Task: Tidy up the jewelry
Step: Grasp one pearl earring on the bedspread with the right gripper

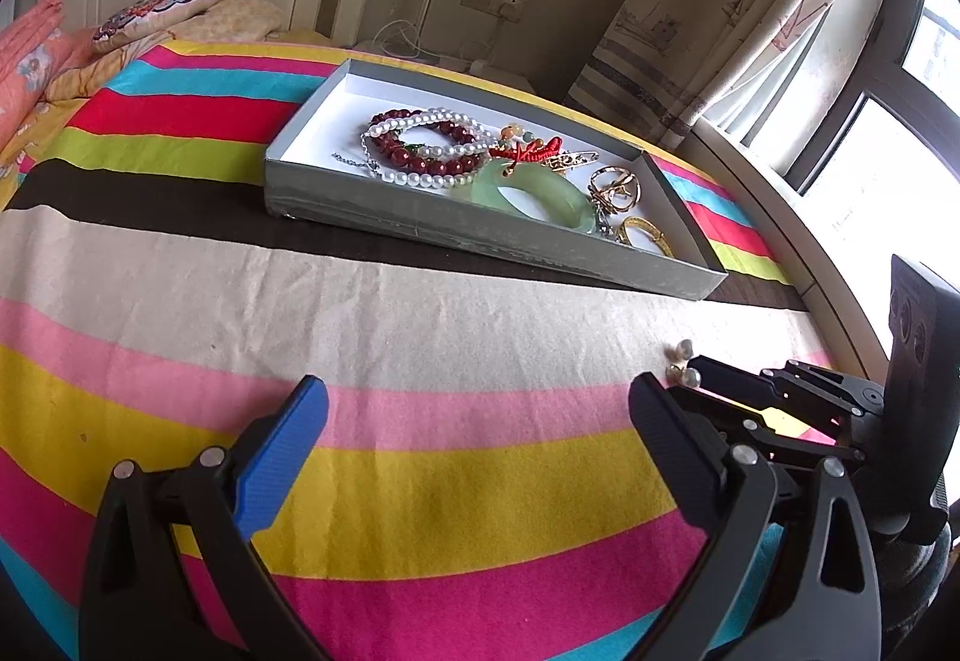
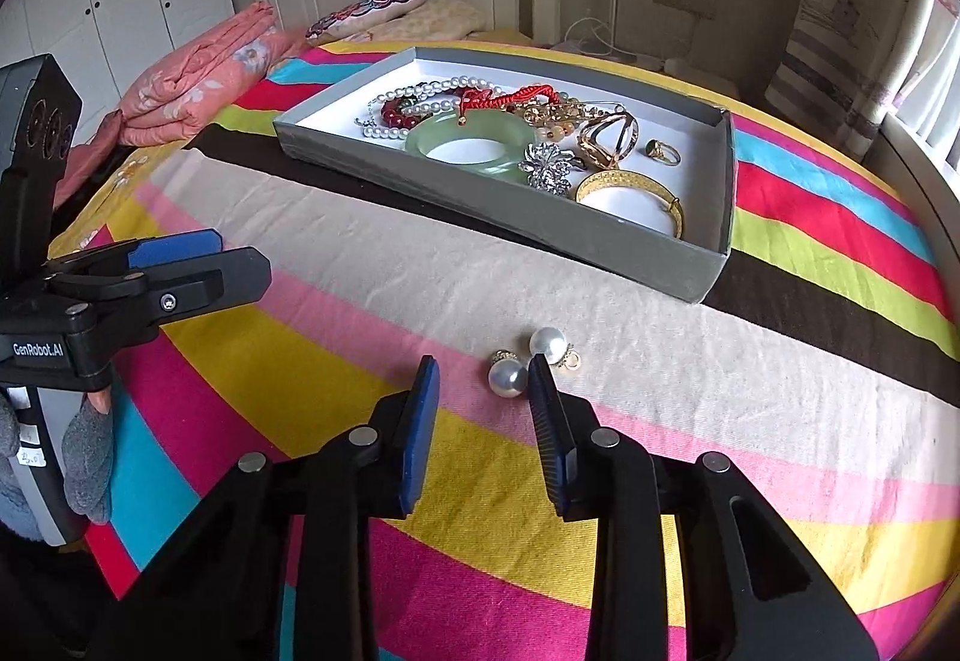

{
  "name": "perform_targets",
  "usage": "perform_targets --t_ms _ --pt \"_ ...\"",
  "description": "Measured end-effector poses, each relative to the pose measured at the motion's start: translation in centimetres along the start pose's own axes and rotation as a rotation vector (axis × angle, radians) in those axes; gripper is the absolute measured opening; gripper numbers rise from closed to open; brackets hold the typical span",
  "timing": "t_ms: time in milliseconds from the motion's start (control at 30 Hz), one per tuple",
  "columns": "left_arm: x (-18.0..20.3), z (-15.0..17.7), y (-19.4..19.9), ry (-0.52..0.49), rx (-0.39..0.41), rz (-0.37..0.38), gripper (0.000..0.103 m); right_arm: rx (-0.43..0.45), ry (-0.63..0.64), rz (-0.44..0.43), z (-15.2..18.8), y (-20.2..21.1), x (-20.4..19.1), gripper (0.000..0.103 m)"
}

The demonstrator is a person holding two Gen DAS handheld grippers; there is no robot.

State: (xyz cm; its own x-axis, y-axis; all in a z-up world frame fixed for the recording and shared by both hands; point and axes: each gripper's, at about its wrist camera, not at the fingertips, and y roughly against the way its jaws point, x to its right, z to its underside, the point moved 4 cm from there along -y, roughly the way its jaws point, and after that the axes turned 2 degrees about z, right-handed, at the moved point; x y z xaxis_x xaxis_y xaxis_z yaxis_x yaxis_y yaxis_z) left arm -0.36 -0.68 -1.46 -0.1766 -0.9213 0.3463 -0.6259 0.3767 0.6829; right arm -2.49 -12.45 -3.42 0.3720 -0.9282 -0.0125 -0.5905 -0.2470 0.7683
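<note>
1. The left claw (image 1: 480,421) is hanging wide open and empty over the striped bedspread (image 1: 420,481), well apart from the loose jewellery.
2. Two round white pearl earrings (image 2: 528,361) are lying side by side on the bedspread's cream stripe, outside the grey cardboard tray (image 2: 600,241) of jewellery, which is sitting farther up the bed.
3. The right claw (image 2: 483,367), partly open and holding nothing, is the nearer one: its right fingertip (image 2: 540,367) is sitting between the pearls, so the nearer pearl is lying just ahead, inside the gap.
</note>
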Motion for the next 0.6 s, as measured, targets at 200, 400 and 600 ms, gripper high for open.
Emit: perform_targets --t_ms 200,400,600 --pt "0.0 0.0 -0.1 -0.001 -0.003 -0.001 0.1 -0.001 0.014 0.024 -0.1 -0.2 -0.2 0.025" --pt "0.0 0.1 -0.2 0.001 -0.009 -0.004 0.1 0.002 0.015 0.024 -0.1 -0.1 -0.2 0.014" --pt "0.3 0.1 -0.5 -0.013 -0.023 -0.014 0.1 0.046 -0.005 0.023 0.2 1.1 0.3 0.014"
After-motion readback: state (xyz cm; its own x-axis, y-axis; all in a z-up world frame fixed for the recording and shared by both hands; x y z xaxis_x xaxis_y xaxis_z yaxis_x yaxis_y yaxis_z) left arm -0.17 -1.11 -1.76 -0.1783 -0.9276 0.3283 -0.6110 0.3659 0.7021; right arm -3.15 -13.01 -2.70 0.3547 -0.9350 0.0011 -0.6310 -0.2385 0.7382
